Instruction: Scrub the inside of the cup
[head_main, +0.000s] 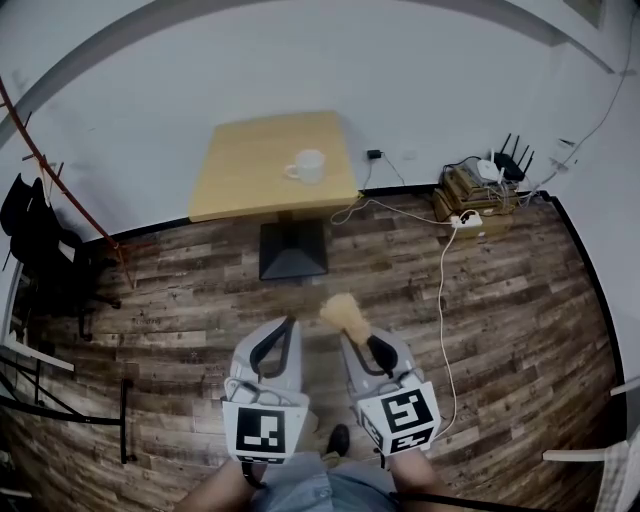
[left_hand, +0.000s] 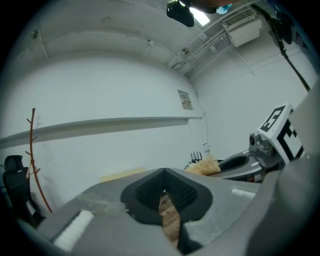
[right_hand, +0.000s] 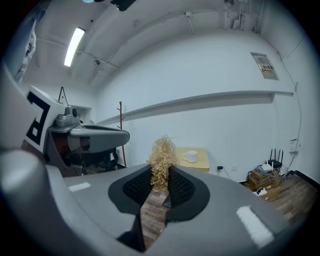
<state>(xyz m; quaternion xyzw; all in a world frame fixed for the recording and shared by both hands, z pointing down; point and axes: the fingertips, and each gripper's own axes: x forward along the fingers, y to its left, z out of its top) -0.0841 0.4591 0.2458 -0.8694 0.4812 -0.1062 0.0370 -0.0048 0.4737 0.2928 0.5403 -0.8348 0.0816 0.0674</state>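
Between right tongs (right_hand: 160, 176), straw scrubber (right_hand: 163, 157) pointing toward table (head_main: 240, 175), cup (head_main: 307, 166) upright

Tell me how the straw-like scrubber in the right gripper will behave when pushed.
The scrubber is a loose, wispy tuft, so it will probably squash and splay rather than stay stiff. It looks very light. Stray strands poking past the right gripper might shed.

We see a square wooden tabletop (head_main: 250, 165) on a dark pedestal base (head_main: 293, 252) standing on the plank floor (head_main: 170, 290). A white cup (head_main: 308, 166) stands upright near the tabletop's right edge.
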